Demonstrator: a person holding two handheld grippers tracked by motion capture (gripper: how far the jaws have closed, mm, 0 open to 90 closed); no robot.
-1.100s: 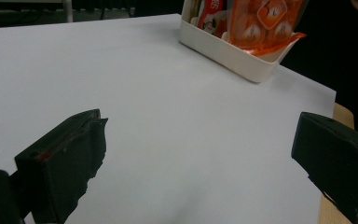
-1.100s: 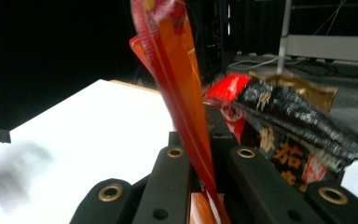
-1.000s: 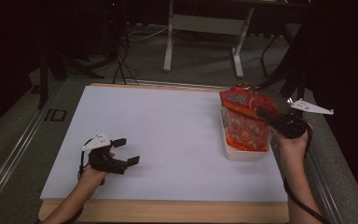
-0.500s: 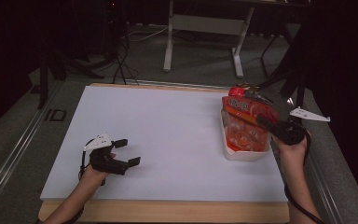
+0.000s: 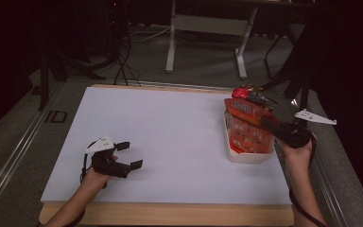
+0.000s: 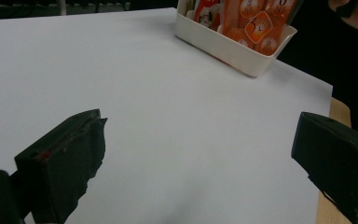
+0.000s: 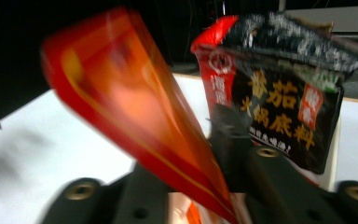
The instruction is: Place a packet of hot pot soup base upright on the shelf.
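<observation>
The left gripper [image 5: 125,155] rests near-left on the table [image 5: 170,142], jaws apart and empty. Far right, the right gripper [image 5: 263,115], jaws just opened slightly, has an orange sachet [image 7: 135,116] between them above the white bin [image 5: 246,156].

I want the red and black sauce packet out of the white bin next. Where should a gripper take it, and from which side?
Grip the red and black packet by its crimped top edge, coming from above: it stands upright in the white bin, top clear of the rim, orange packets crowding its lower part.
</observation>
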